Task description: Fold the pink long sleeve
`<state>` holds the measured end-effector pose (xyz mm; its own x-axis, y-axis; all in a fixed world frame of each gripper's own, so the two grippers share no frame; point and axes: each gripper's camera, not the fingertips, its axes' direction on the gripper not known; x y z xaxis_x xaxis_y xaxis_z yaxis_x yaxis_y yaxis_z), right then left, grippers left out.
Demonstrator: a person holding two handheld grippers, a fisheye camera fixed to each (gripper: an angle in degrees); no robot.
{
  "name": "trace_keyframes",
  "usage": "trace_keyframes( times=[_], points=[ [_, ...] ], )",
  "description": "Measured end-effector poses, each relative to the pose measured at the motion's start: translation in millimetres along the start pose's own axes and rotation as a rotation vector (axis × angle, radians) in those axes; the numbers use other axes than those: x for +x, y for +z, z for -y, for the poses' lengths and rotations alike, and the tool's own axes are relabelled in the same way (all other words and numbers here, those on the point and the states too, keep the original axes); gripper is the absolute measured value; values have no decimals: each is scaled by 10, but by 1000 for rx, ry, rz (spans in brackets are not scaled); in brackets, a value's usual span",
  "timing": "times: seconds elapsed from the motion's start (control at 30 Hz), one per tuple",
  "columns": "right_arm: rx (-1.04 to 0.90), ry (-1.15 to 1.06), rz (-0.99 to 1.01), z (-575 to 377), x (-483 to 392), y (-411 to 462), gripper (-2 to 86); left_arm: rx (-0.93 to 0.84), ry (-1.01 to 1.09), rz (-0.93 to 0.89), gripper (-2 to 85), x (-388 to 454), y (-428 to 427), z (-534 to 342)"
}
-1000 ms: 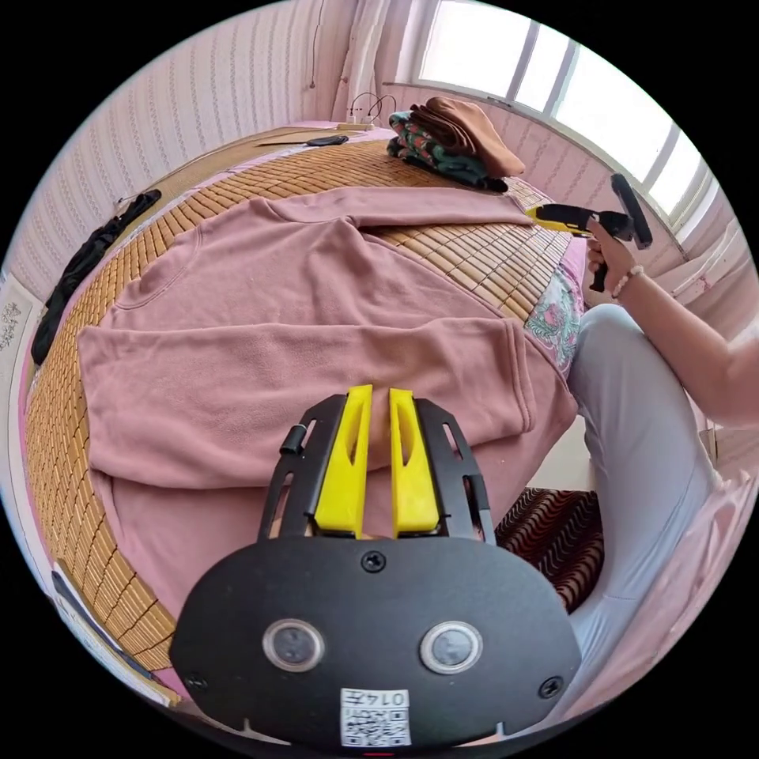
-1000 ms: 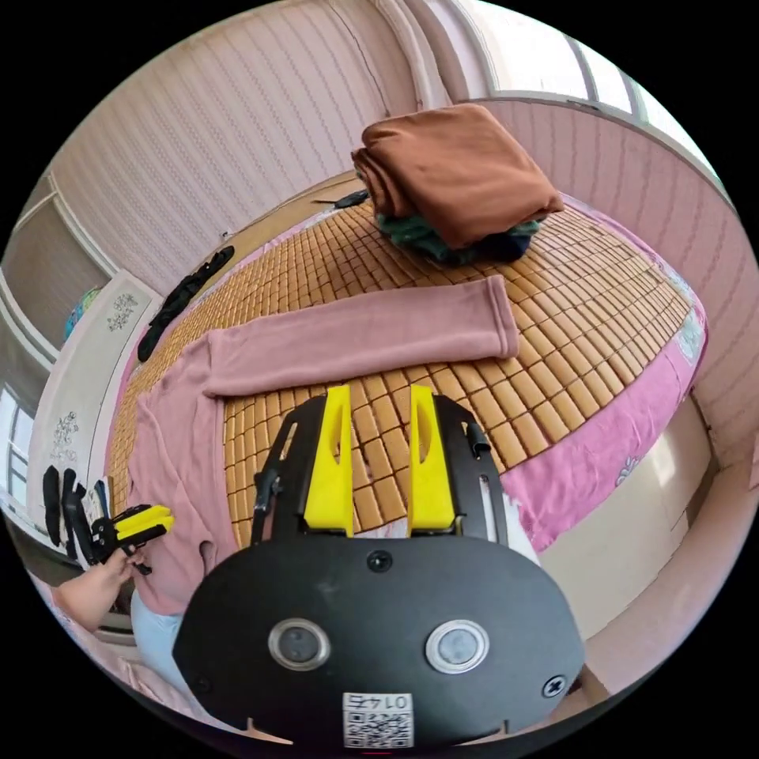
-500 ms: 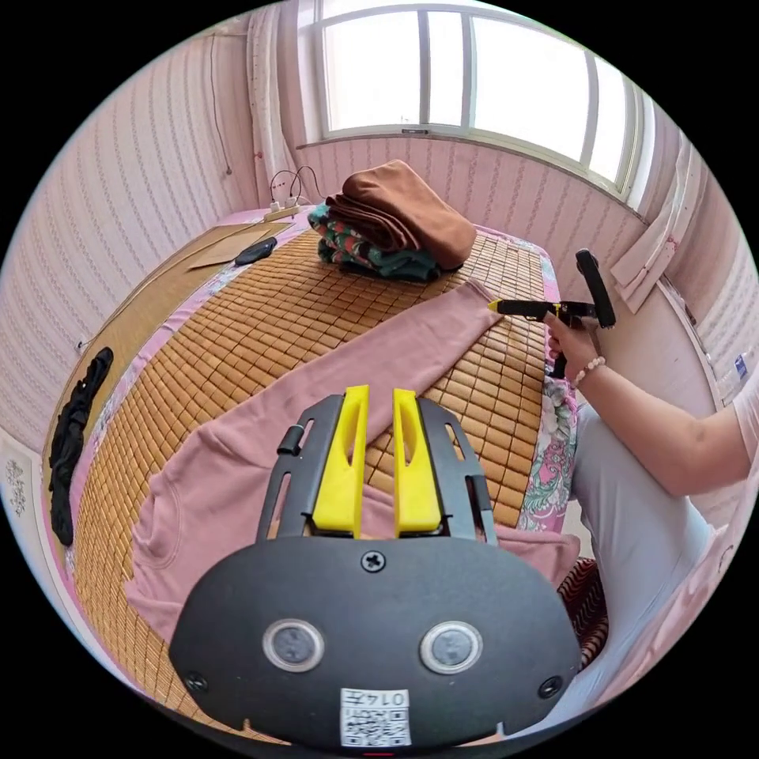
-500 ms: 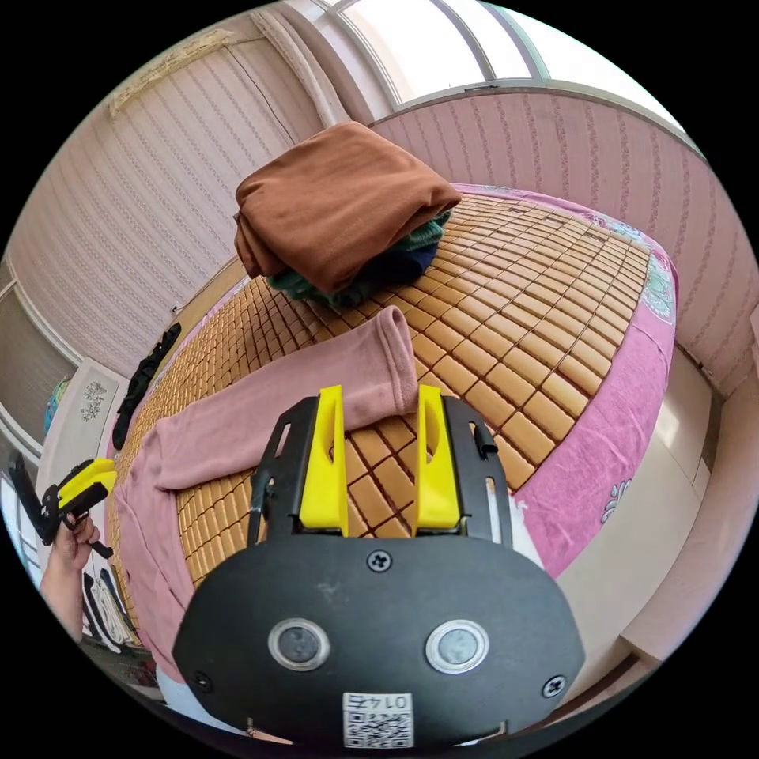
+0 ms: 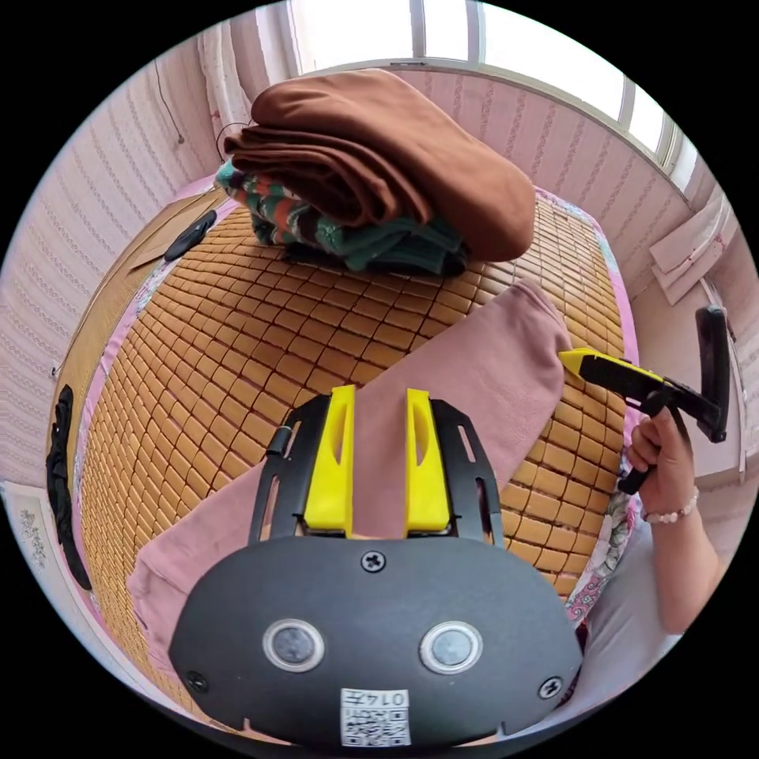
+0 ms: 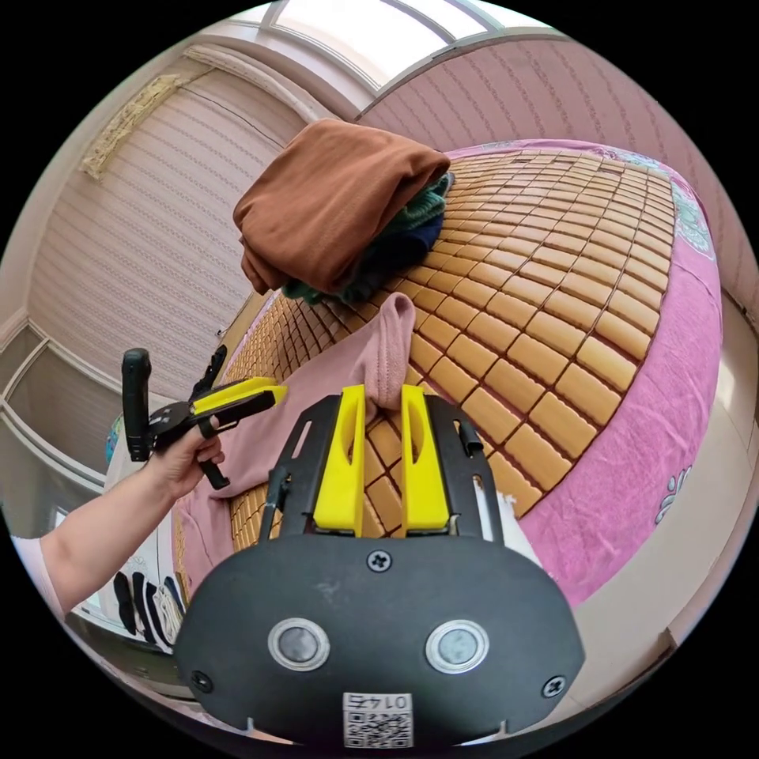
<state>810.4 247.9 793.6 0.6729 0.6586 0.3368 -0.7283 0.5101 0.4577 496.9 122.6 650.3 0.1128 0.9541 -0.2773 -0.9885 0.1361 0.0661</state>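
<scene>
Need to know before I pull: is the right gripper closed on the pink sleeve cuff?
Cannot tell. The right gripper has its jaws close together at the sleeve cuff, but whether both press the fabric is unclear.

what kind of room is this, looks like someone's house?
Most likely a bedroom in a home: a bed covered by a bamboo mat over pink bedding, a stack of folded clothes on it, striped wallpaper and a window behind.
</scene>
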Motion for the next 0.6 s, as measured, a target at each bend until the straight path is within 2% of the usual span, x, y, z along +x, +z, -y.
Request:
trace_keyframes(
  times=[0.1, 0.2, 0.33, 0.4, 0.47, 0.6],
  points=[
    [-5, 8, 32, 23, 40, 3, 74, 37, -57, 20, 118, -90, 97, -70],
    [0, 34, 71, 39, 105, -19, 74, 75, -105, -97, 57, -181, 124, -189],
    [4, 28, 88, 61, 97, -47, 68, 83, -99, -80, 13, -176, 90, -300],
    [73, -31, 96, 52, 7, -152, 59, 77, -123, -98, 6, -218, 41, -351],
    [101, -91, 134, 59, -75, -212, 53, 168, -183, -143, 1, -338, -162, -526],
    [61, -311, 263, 94, -398, -278, 40, 303, -249, -210, -1, -589, -599, -928]
  ],
)
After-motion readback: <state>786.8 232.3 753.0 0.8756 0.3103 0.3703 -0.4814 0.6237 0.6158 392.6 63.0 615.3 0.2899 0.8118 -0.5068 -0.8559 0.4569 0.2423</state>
